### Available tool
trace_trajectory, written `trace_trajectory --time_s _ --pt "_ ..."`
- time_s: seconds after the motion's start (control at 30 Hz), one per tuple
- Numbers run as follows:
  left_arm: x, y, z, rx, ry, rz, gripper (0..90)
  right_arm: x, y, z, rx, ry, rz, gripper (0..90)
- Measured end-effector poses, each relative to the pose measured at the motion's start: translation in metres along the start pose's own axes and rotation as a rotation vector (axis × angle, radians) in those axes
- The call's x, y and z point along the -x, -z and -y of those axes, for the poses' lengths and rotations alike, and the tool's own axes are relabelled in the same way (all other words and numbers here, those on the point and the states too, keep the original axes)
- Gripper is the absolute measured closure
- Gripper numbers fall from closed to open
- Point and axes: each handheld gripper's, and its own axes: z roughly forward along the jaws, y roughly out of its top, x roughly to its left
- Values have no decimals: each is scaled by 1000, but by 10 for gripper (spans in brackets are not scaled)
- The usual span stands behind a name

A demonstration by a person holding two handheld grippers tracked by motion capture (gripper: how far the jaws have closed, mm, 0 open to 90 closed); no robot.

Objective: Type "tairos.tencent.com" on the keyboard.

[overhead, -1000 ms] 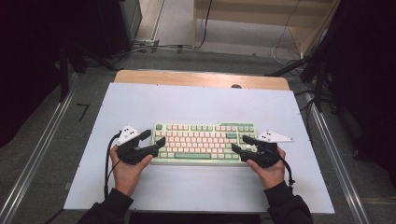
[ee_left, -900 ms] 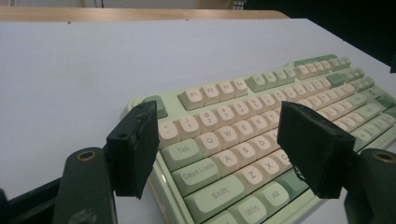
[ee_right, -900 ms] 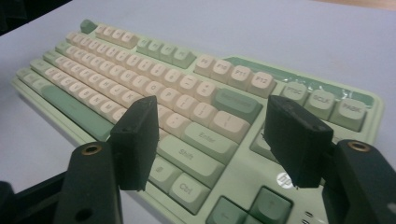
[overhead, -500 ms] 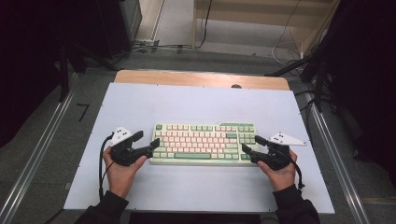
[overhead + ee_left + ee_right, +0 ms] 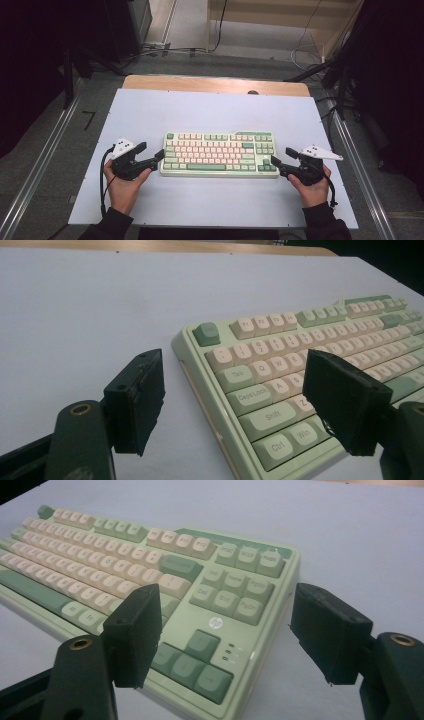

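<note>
Jaws released on both grippers, one at each end of the keyboard [image 5: 220, 154].

Left gripper [image 5: 154, 153] sits just beside the keyboard's left edge, right gripper [image 5: 281, 159] at its right front corner, neither gripping anything. Keyboard's a green and pink one, lying flat in the middle of the pale counter [image 5: 210, 112], closer to the person's side.

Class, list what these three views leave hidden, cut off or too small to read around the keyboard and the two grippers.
- Keyboard legends: high view, too small.
- Its lower right: left gripper view, behind the left gripper finger.
- Its left end: right gripper view, cut by the edge.
- Right gripper: contact with keyboard unclear.
</note>
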Motion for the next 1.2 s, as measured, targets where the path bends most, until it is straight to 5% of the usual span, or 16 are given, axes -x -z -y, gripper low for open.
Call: trace_trajectory --time_s 1.2 --pt "-18 28 15 -44 -11 -100 257 46 46 26 -6 -93 170 272"
